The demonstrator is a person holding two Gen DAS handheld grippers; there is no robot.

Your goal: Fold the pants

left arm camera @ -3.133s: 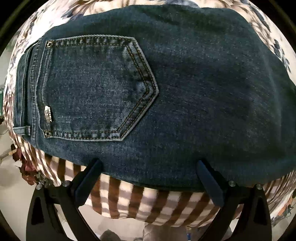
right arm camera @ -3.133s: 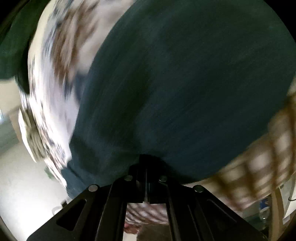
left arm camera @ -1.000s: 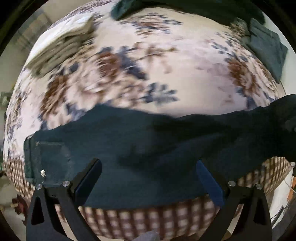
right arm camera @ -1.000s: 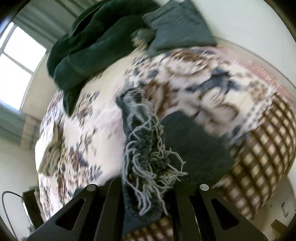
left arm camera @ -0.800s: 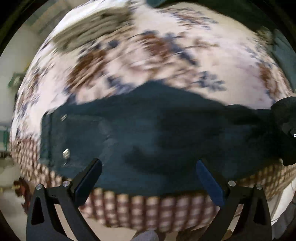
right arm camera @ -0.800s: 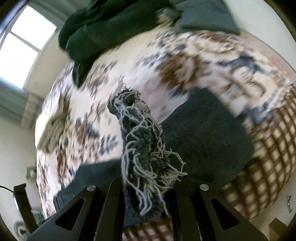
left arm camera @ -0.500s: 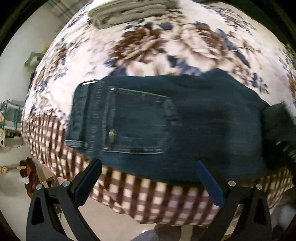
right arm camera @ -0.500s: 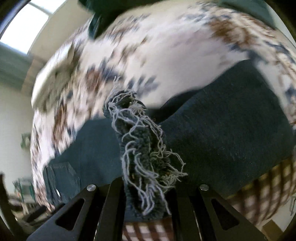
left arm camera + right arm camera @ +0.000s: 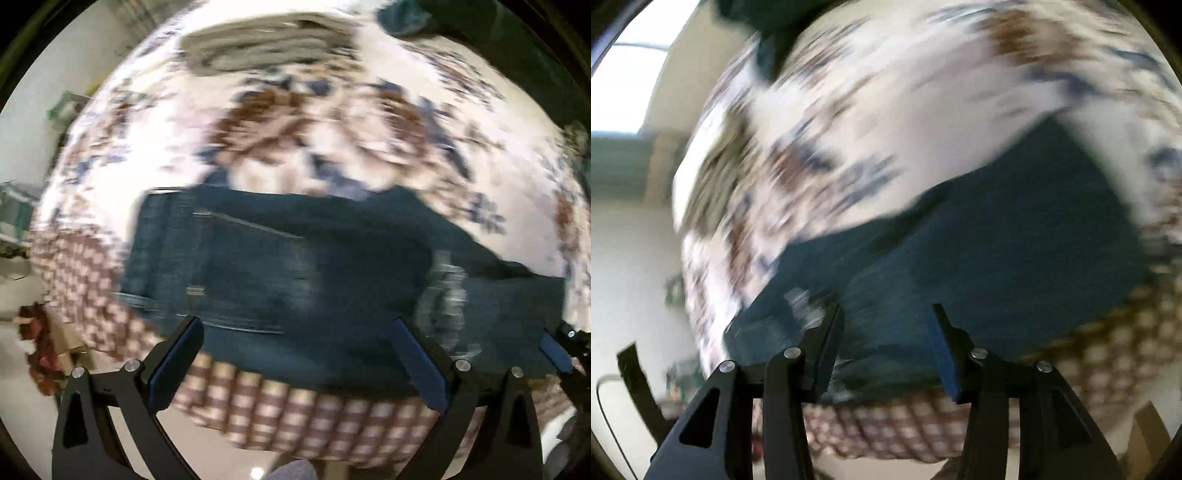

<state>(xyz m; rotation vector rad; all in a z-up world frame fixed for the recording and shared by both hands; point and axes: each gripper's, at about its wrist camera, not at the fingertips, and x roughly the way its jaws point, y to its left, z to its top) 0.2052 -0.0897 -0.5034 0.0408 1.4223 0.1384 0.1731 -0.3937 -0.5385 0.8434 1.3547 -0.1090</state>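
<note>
Bed [image 9: 332,122] fills most of both views: white cover printed with large brown and blue-grey flowers, soft and slightly rumpled, blurred by motion. Its near edge turns to a brown-and-cream check band [image 9: 295,417], lower frame in the left view, lower right in the right view.

Pants [image 9: 295,273]: dark blue denim, laid flat near the bed's front edge, centre of the left view. Lighter topstitching outlines a back pocket [image 9: 240,258] at centre left, waistband toward the left. A pale frayed hem [image 9: 443,295] lies on the denim at right of centre, smeared. In the right view the denim [image 9: 997,251] runs as a broad dark slab from lower left to centre right.

Folded grey-beige stack [image 9: 266,44], upper centre of the left view, layered edges visible. Dark green heaped cloth [image 9: 443,18] at the upper right; same dark mass [image 9: 768,22] at the top left of the right view.

Room: pale walls, bright window [image 9: 624,85] at upper left of the right view, light floor below the bed edge.

Left tongs [image 9: 295,362]: black frame, blue pads, spread wide, nothing between them, over the front edge of the denim. Right tongs [image 9: 884,339]: parted, empty, just above the denim; also seen at the far right edge of the left view [image 9: 557,354].
</note>
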